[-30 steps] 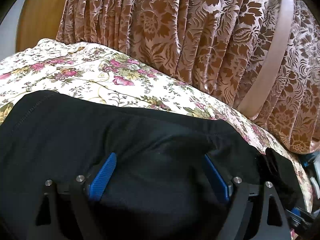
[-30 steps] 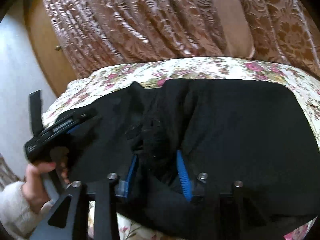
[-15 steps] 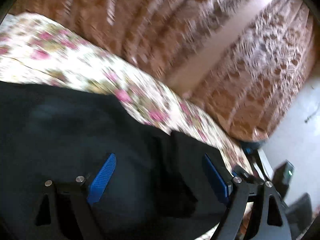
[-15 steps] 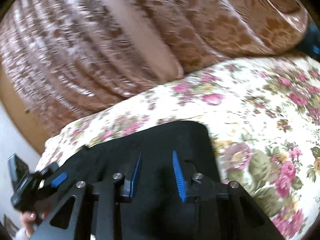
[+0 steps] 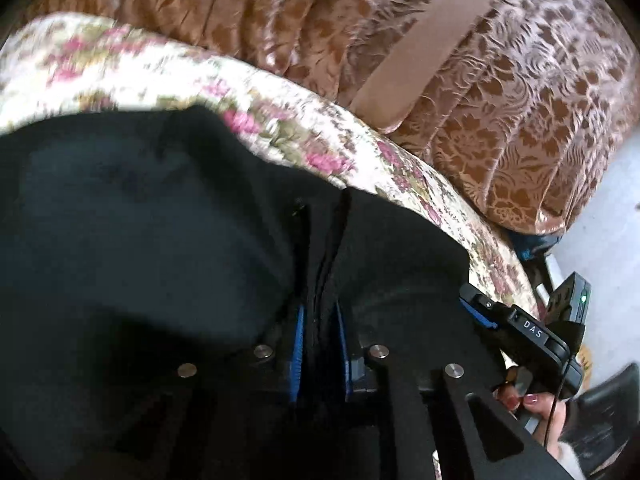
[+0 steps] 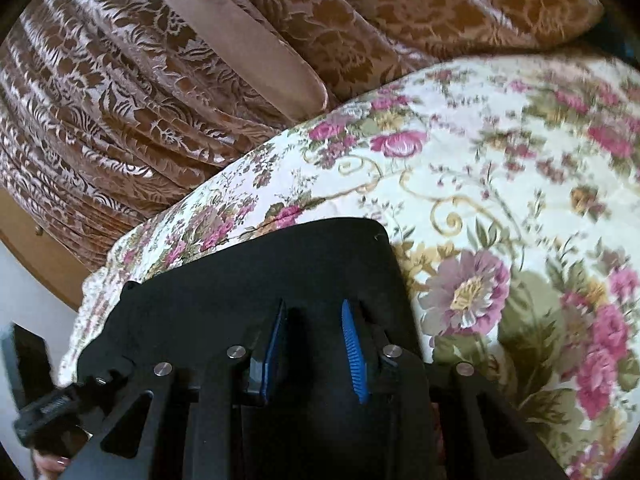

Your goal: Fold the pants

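Left gripper closing, pads pinching bunched black pants. Right gripper closing over smooth pants panel, grip unclear. Floral bedspread beyond; right view shows none of the bunched fold.

Floral bedspread, brown patterned curtain, pale wall

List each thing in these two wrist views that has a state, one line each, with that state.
Black fabric pants: folded, lying on the bed.
Left gripper: closing, pads pinching a ridge of the pants.
Right gripper: closing, jaws apart over the pants.
Floral bedspread: spread flat.
Brown patterned curtain: drawn, hanging in pleats.
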The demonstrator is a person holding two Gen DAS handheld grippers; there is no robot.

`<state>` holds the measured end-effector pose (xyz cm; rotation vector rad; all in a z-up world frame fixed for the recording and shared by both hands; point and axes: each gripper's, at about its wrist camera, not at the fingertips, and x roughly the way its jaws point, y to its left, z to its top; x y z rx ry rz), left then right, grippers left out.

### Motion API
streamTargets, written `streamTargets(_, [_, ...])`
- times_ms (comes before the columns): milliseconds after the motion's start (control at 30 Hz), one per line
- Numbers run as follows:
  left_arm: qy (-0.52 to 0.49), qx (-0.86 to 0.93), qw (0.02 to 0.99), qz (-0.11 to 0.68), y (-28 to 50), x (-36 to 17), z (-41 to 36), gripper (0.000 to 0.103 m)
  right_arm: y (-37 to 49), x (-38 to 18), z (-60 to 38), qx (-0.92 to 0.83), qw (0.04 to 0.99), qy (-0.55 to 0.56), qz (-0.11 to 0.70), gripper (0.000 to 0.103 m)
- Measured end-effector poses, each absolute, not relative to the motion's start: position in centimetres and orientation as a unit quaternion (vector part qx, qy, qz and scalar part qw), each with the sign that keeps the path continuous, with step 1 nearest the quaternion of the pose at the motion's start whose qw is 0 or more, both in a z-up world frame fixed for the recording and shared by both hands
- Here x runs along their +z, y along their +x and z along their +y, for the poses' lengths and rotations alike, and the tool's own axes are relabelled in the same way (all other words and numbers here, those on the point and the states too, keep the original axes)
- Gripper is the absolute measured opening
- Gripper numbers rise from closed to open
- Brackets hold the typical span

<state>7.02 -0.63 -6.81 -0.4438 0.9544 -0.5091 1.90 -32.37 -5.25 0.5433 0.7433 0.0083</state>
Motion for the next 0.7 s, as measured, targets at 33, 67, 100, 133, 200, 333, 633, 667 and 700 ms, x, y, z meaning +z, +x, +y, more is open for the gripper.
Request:
streamTargets(33, [-0.217, -0.242, 0.833, 0.448, 7.0, -7.1, -0.5, 0.019, 1.9, -5.5, -32.6, 0.005, 0.895, 0.267, 0.358, 0.022])
streamTargets(67, [-0.223, -0.244, 0.834, 0.442, 7.1, -7.2, -0.4, 0.021, 2.0, -5.6, -32.7, 0.001, 0.894, 0.266, 0.360, 0.019])
streamTargets(100, [-0.226, -0.247, 0.834, 0.439, 6.9, -7.3, -0.5, 0.022, 2.0, -5.6, -32.7, -0.002, 0.895, 0.262, 0.361, 0.017])
streamTargets(133, [-0.229, -0.249, 0.834, 0.436, 6.7, -7.2, -0.3, 0.025, 2.0, -5.7, -32.7, 0.000, 0.896, 0.258, 0.360, 0.017])
streamTargets(200, [-0.239, -0.251, 0.834, 0.430, 6.1, -7.1, 0.3, 0.032, 1.9, -5.7, -32.6, 0.000, 0.900, 0.249, 0.357, 0.016])
streamTargets(333, [-0.246, -0.225, 0.852, 0.403, 4.0, -6.0, 2.9, 0.048, 1.6, -5.6, -31.8, -0.015, 0.911, 0.221, 0.347, 0.016])
streamTargets(633, [-0.285, -0.096, 0.884, 0.357, -0.5, -4.0, 13.1, 0.060, 0.9, -5.7, -31.8, -0.021, 0.921, 0.219, 0.322, 0.016])
streamTargets(667, [-0.289, -0.083, 0.886, 0.352, -1.1, -4.0, 14.2, 0.061, 0.9, -5.7, -31.7, -0.022, 0.922, 0.216, 0.322, 0.016])
streamTargets(700, [-0.292, -0.069, 0.889, 0.345, -1.7, -3.8, 15.1, 0.061, 0.9, -5.7, -31.6, -0.023, 0.922, 0.214, 0.322, 0.016])
